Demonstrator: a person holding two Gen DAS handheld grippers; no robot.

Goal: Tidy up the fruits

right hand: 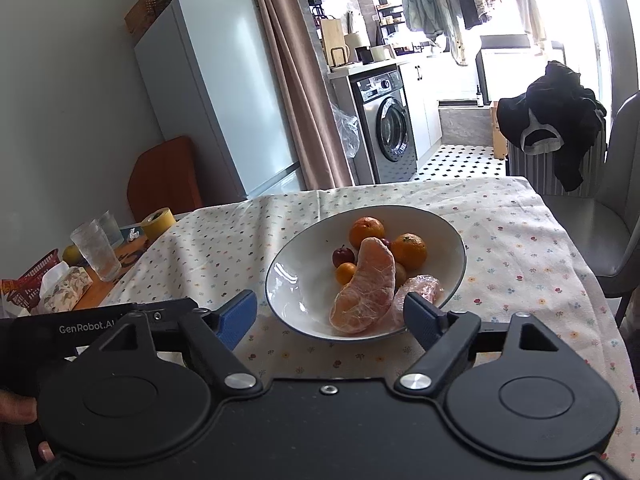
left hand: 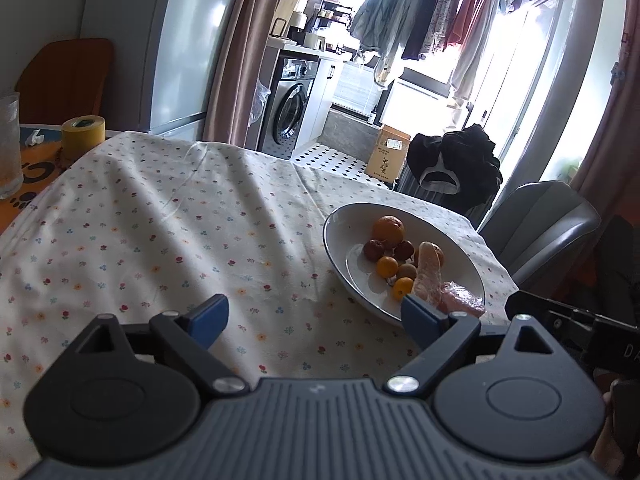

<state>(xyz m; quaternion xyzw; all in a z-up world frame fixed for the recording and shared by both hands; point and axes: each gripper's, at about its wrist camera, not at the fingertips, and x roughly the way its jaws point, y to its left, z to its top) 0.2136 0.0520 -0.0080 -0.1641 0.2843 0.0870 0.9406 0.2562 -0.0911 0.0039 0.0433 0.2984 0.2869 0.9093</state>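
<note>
While all the fruit (right hand: 370,276) sits heaped in the white bowl (right hand: 280,280) mid-table, the left gripper (left hand: 314,320) and right gripper (right hand: 330,316) hover near it, fingers wide and empty, apparently finished or choosing another piece.

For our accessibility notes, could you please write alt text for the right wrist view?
A white bowl of fruit sits on a floral tablecloth, just ahead of the open, empty right claw. A large peeled citrus segment leans on oranges.

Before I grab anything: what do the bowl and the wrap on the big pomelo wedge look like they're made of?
Bowl: likely glazed ceramic, white and glossy, window glare on its inside, thin dark rim. Pomelo wedge: its covering looks like thin clear plastic film, wrinkled and shiny over the orange flesh.
</note>
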